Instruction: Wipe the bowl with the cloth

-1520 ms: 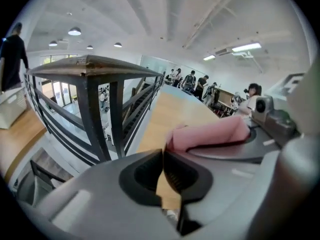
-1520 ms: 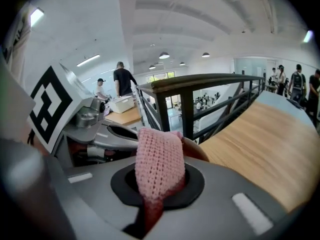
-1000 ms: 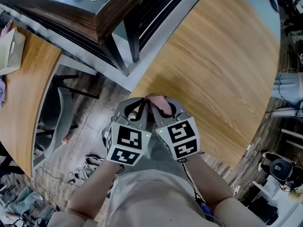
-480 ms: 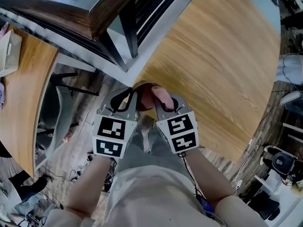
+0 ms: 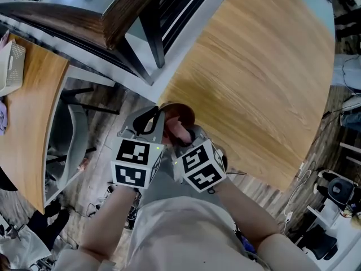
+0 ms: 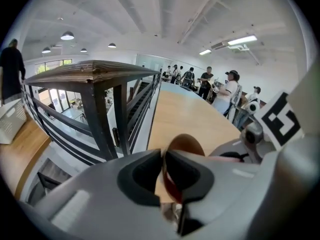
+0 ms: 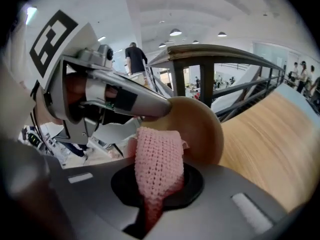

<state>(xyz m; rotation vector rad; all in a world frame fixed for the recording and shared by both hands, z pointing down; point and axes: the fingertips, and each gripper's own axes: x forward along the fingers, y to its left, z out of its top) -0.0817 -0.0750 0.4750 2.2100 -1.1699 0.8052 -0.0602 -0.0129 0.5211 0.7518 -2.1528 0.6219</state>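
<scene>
The wiping looks just begun: the cloth [image 7: 159, 156] seems to rest against the inside of the bowl [image 7: 202, 126], near its rim. Next it needs rubbing round the inside while the bowl is kept steady, so the hold on the rim must not slacken further.

Nearest the person, the right tool [image 7: 157, 196] is clamped on the pink cloth, which sticks out past its jaws. Just beyond, the left tool [image 6: 163, 159] pinches the bowl's rim. Its jaws have just been opening slightly, with the rim between them. The bowl hangs in the air at the desk's [image 5: 254, 78] near edge.
</scene>
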